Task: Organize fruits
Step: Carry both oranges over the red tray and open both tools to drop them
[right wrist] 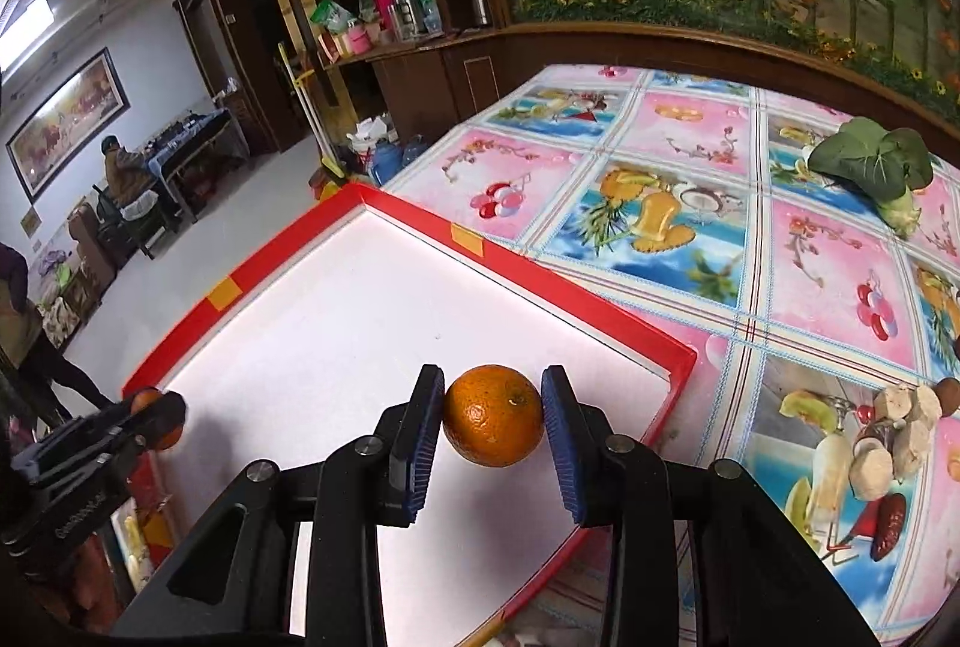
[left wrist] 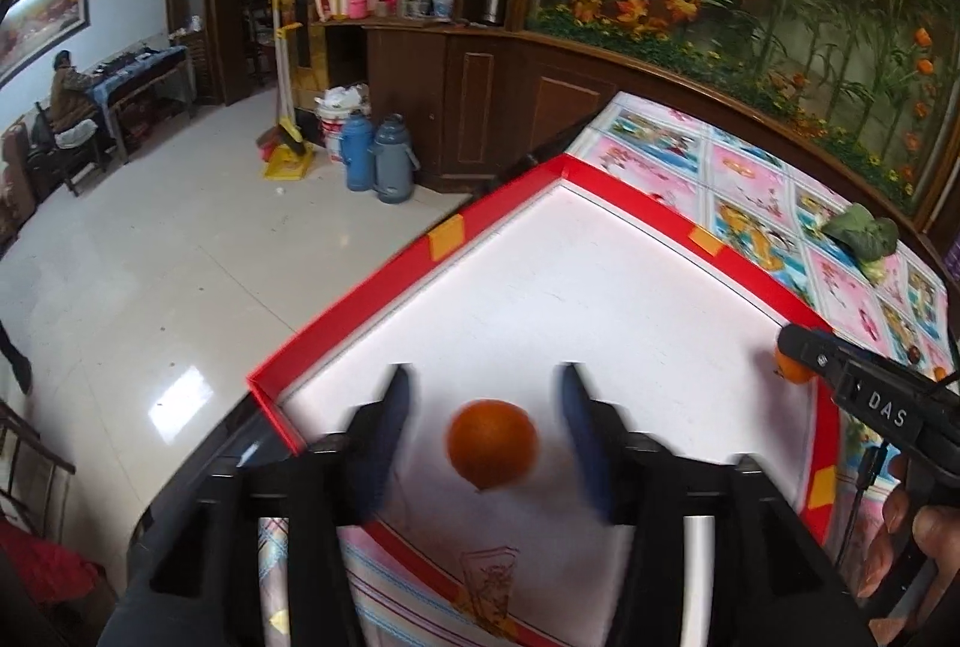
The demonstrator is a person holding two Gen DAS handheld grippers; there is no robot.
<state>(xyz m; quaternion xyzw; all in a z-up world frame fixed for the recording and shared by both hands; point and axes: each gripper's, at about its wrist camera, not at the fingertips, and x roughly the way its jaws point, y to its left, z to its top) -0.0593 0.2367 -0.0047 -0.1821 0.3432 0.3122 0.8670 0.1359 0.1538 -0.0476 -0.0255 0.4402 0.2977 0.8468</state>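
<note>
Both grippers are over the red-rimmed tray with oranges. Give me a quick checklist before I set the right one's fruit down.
1. Right gripper grip: blue pads touch both sides of the round orange fruit. Ok.
2. Drop spot: bare white floor of the red-rimmed tray lies beneath the held fruit. Ok.
3. Left gripper: fingers open, spread wide of the second orange, no contact visible. Ok.
4. Second orange resting on the tray floor or not: left view is blurred. Cannot tell.
5. Spacing between grippers: they sit at opposite tray corners, apart. Ok.
6. Green leafy vegetable on the patterned tablecloth, well away from the tray. Ok.
</note>
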